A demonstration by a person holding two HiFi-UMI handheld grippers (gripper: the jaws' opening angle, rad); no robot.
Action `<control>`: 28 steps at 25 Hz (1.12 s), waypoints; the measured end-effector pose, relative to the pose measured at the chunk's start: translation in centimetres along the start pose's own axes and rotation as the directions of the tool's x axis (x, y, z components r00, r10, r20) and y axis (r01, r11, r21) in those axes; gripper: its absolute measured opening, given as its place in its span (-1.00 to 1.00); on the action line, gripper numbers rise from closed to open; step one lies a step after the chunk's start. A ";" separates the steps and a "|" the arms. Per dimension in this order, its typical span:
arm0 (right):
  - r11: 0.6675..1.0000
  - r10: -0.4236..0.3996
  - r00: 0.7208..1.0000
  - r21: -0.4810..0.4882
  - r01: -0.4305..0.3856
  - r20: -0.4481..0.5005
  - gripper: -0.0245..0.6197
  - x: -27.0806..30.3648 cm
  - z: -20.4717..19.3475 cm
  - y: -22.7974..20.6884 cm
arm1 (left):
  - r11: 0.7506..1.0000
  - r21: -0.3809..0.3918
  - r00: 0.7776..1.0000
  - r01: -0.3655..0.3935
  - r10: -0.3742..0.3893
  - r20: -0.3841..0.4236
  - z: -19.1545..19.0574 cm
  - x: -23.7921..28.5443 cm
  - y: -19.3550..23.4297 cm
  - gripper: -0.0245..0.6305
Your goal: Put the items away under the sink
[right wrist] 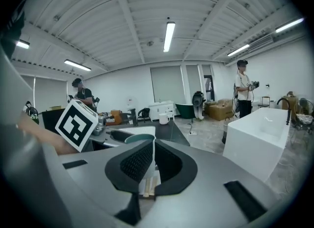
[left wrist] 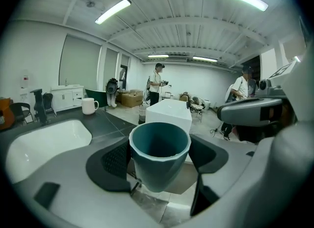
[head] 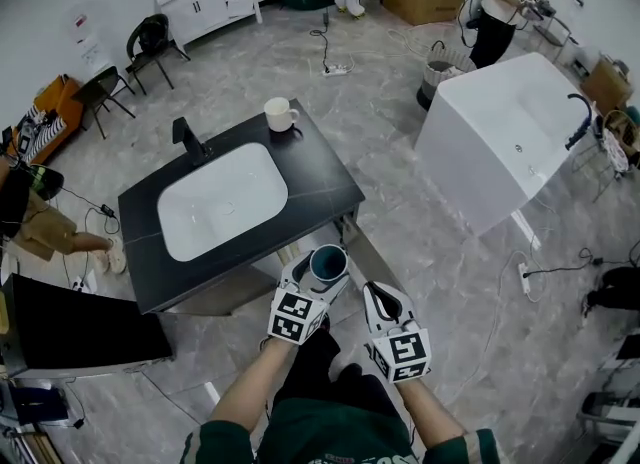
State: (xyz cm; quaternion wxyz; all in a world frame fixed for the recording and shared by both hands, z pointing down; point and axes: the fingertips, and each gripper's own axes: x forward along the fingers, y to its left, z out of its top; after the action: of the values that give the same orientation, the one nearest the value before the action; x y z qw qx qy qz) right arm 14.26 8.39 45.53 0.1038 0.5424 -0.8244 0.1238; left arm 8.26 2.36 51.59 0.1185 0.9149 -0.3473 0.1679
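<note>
Looking down in the head view, the left tool (head: 318,277) holds a teal cup (head: 327,262) upright just off the front edge of the black bench (head: 315,167). A white mug (head: 280,113) stands at the bench's far corner, beyond the sink (head: 222,200). Left gripper view: both pads press the cup's sides. Right gripper view: the right tool (right wrist: 151,153) is closed, with nothing between its jaws.

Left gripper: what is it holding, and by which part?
The teal cup, upright, clamped across its outer side walls, just below the rim.
</note>
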 end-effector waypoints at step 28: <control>0.999 0.026 0.999 -0.035 -0.025 0.037 -0.79 25.2 -35.4 -3.8 | 0.998 0.037 0.994 -0.056 0.052 0.096 -34.5 22.9 17.1 0.23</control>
State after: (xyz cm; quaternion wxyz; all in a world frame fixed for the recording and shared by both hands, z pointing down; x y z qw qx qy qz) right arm 9.29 -3.70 87.17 0.0963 0.5320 -0.8352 0.1006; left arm 5.10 -12.30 93.79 0.0794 0.9143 -0.3737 0.1343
